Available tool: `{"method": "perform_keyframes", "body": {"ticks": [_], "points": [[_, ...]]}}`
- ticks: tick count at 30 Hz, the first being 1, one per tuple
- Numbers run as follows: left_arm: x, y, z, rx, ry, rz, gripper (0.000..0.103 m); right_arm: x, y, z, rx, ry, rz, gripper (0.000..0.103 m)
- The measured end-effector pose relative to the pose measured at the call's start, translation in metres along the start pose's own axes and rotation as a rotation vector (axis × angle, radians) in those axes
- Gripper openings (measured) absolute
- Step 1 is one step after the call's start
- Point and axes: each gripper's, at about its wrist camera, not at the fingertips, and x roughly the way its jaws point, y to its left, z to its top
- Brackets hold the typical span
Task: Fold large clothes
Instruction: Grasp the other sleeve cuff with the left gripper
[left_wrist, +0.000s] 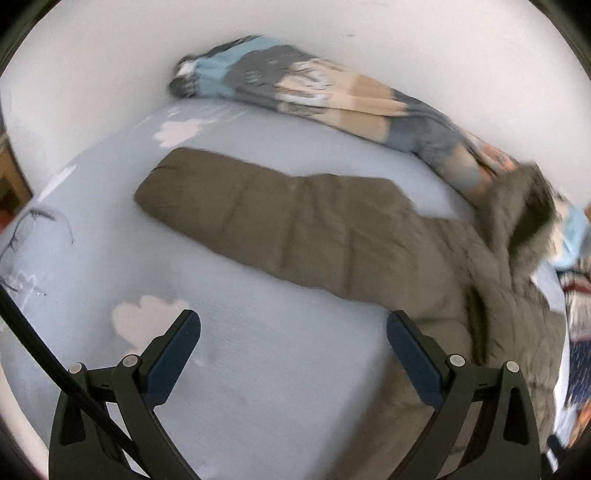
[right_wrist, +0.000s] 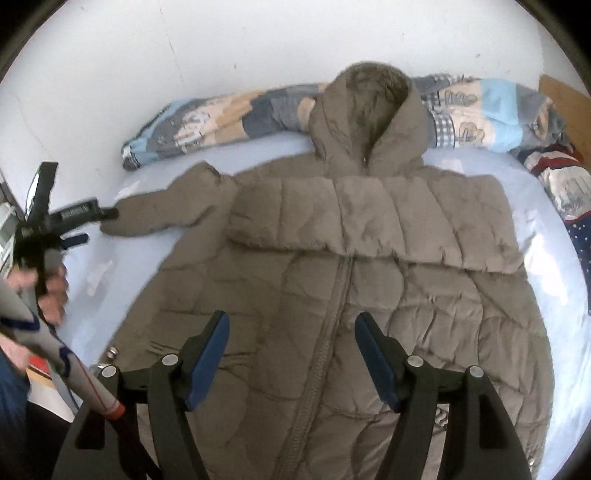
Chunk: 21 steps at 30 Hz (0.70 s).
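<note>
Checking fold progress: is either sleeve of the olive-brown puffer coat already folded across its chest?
Yes, one sleeve lies folded across the coat's chest; the other stretches outward.

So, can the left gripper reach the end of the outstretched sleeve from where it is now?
Probably yes. The left gripper is open and hangs over bare sheet, and the sleeve of the jacket lies flat ahead of it with nothing on top. In the right wrist view its tips are already near the cuff.

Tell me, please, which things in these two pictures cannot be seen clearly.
- Coat hem: right wrist view, cut off by the bottom edge and hidden behind the right gripper.
- Rolled quilt pattern: left wrist view, motion blur.
- Quilt middle: right wrist view, hidden by the hood.
</note>
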Motion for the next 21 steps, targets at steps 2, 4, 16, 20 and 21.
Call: {"method": "perform_keyframes", "body": {"ticks": [2, 4, 16, 20, 21], "points": [[0.009, 0.025, 0.012, -0.074, 0.008, -0.018, 0.101, 0.003, -0.004, 0.000, -0.008, -0.009, -0.002, 0.075], [0.017, 0.056, 0.025, -0.171, 0.010, -0.036, 0.101, 0.007, -0.008, 0.001, 0.002, -0.008, -0.003, 0.075], [0.077, 0.194, 0.055, -0.626, 0.006, -0.211, 0.068, 0.009, -0.016, 0.009, 0.018, -0.016, 0.068, 0.075], [0.098, 0.202, 0.062, -0.648, 0.008, -0.219, 0.060, 0.011, -0.015, 0.009, 0.022, -0.009, 0.081, 0.075], [0.106, 0.206, 0.061, -0.665, 0.012, -0.213, 0.059, 0.013, -0.014, 0.009, 0.020, -0.006, 0.082, 0.075]]}}
